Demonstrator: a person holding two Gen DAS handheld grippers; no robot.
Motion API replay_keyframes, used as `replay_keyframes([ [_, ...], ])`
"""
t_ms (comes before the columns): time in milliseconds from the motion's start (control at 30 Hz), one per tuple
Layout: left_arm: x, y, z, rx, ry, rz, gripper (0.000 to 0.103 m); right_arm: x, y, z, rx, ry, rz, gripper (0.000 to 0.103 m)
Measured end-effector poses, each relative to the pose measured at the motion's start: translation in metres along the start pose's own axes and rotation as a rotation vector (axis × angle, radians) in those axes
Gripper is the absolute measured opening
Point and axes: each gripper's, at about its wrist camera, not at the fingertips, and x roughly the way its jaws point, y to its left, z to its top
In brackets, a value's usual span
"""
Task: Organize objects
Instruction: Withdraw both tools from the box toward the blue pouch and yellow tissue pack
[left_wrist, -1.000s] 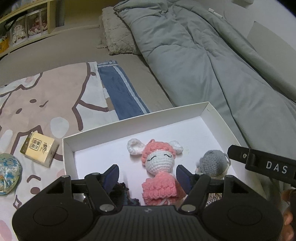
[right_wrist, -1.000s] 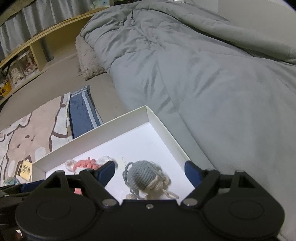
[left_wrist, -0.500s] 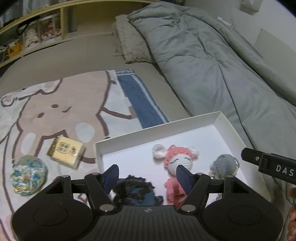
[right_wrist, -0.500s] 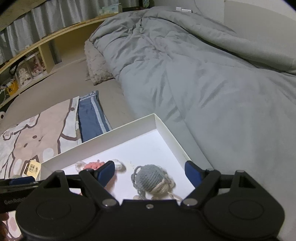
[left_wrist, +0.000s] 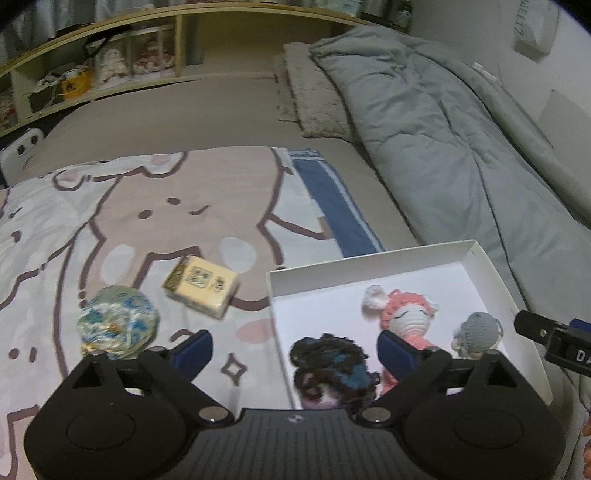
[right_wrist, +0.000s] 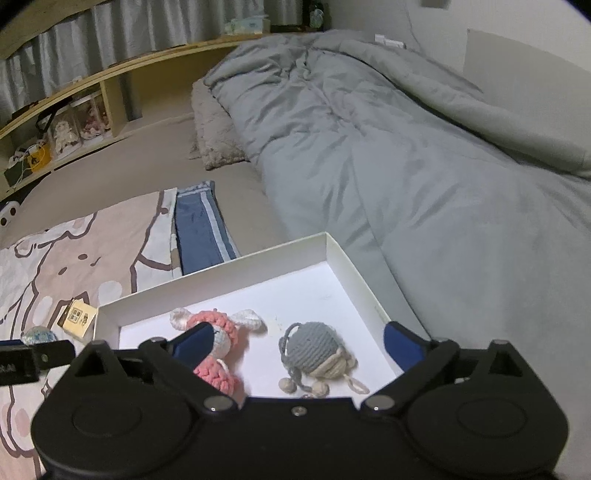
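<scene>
Now, left gripper (left_wrist: 293, 349): jaws opening wide, nothing between the pads; it hangs over the near left corner of the white box (left_wrist: 373, 264).
Right gripper (right_wrist: 299, 341): jaws opening to full spread, holding nothing; the grey crocheted toy (right_wrist: 314, 349) lies loose in the box below the gap.
Already boxed: a pink crocheted doll (left_wrist: 406, 317) mid-box, a dark woolly toy (left_wrist: 328, 363) at the near left, the grey one at the near right.
Still outside: a yellow carton (left_wrist: 201, 291) and a round blue-and-cream patterned pouch (left_wrist: 118, 321), both on the cartoon-print blanket (left_wrist: 147, 221) left of the box, well apart from its wall.
Carton handling: probably light and fairly stiff; likely best pinched across its two long flat faces, gently, since thin card may dent.
Pouch handling: looks soft and squashy, likely light; a grip across the middle should hold, fabric giving under the pads.
Edges: the box's left wall stands upright between these two and the free floor inside; anything carried in must clear its rim.
Open room: bare box floor at the far side; blanket around both items is uncluttered, grey duvet (right_wrist: 406, 166) at right crowds the box's right wall.
</scene>
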Motion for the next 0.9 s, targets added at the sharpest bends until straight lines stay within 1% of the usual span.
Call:
replay_keyframes([
  [100, -0.005, 0.009, -0.003, -0.011, -0.011, 0.012, 0.103, -0.004, 0.007, -0.002, -0.030, -0.006, 0.008, 0.103],
  [200, -0.009, 0.015, -0.007, -0.010, -0.015, 0.025, 0.103, -0.008, 0.014, -0.002, -0.048, -0.016, 0.005, 0.103],
  [367, -0.015, 0.030, -0.010, -0.032, -0.030, 0.036, 0.103, -0.011, 0.021, -0.002, -0.056, -0.015, 0.025, 0.103],
  [567, -0.023, 0.054, -0.012, -0.054, -0.048, 0.065, 0.103, -0.005, 0.034, -0.003, -0.065, -0.004, 0.030, 0.103],
  [733, -0.031, 0.083, -0.014, -0.068, -0.057, 0.109, 0.103, -0.001, 0.057, -0.006, -0.093, 0.008, 0.074, 0.103],
  [900, -0.040, 0.112, -0.019, -0.092, -0.064, 0.150, 0.103, 0.003, 0.088, -0.011, -0.118, 0.022, 0.145, 0.103],
])
